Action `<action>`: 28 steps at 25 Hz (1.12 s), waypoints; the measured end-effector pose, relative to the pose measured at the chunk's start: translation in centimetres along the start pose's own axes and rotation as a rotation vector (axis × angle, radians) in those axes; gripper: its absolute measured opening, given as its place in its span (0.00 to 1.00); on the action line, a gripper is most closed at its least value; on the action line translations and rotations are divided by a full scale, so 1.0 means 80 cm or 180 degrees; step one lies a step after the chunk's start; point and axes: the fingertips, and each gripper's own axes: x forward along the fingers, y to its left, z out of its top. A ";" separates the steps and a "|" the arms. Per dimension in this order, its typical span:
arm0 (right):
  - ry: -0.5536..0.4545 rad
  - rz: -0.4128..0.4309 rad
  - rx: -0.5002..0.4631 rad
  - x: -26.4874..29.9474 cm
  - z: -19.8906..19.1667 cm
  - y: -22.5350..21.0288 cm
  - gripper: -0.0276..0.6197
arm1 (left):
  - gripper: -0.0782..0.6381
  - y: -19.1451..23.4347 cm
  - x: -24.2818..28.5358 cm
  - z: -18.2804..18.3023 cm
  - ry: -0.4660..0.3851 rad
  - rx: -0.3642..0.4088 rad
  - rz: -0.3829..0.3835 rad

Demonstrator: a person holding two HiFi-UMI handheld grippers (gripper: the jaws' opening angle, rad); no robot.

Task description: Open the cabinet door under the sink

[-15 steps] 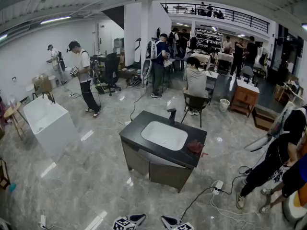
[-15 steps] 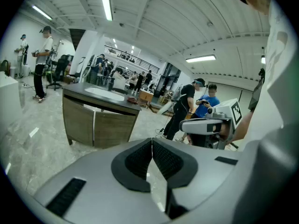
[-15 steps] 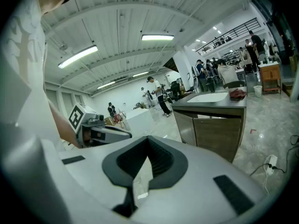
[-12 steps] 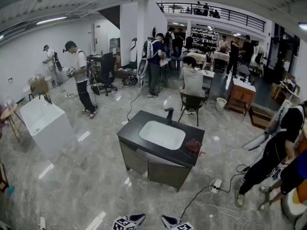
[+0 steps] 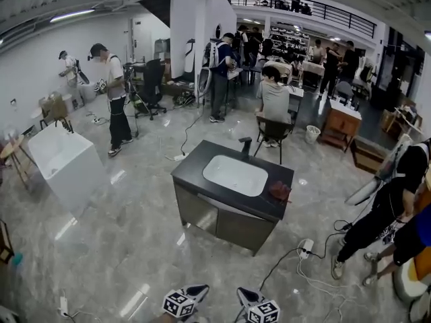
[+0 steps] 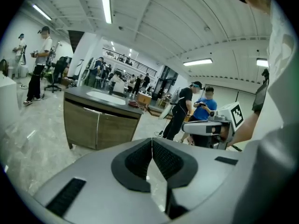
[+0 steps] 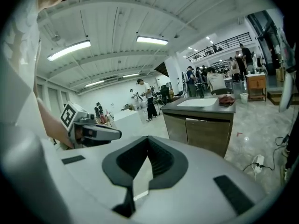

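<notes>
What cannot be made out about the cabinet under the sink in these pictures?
- Door handles: too small in every view; the cabinet doors look plain.
- Red thing on the countertop: too small to name, head view.
- The inside: hidden behind the shut doors, all views.

Left claw [image 6: 152, 143] sat low in frame, jaws pressed together at the tips, nothing between them. Ahead and to the left stood the sink cabinet [image 6: 70, 120], well apart from the claw, with both wooden doors [image 6: 114, 130] shut. Its dark bench [image 6: 77, 93] carried a white basin [image 6: 106, 96], and a red cloth [image 6: 134, 105] lay near the right corner. The right claw [image 6: 191, 127] hung off to the right, a marker cube [image 6: 236, 115] on it. Behind it were a person in a blue shirt [image 6: 205, 107] and a person in black [image 6: 181, 108]. Grey marble floor [image 6: 28, 139] all round.
</notes>
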 end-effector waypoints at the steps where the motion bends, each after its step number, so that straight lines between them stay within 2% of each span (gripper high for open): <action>1: 0.0001 -0.0012 -0.0005 0.002 0.000 -0.001 0.06 | 0.13 0.002 -0.002 0.000 -0.0013 -0.0008 0.0004; 7: -0.0049 -0.0030 -0.0053 0.028 0.023 0.013 0.06 | 0.13 0.026 -0.026 0.007 -0.0098 -0.0014 0.0057; 13: -0.0083 0.0141 -0.0193 0.053 0.043 0.029 0.06 | 0.13 0.054 -0.044 0.011 -0.0174 0.0010 0.0206; 18: -0.0102 0.0239 -0.0276 0.050 0.046 0.059 0.06 | 0.13 0.053 -0.081 0.006 -0.0280 -0.0016 0.0320; 23: -0.0248 0.0378 -0.0447 0.076 0.093 0.060 0.06 | 0.13 0.077 -0.078 0.050 -0.0503 0.0117 0.0409; 28: -0.0230 0.0390 -0.0460 0.079 0.100 0.066 0.06 | 0.13 0.074 -0.077 0.047 -0.0495 0.0052 0.0395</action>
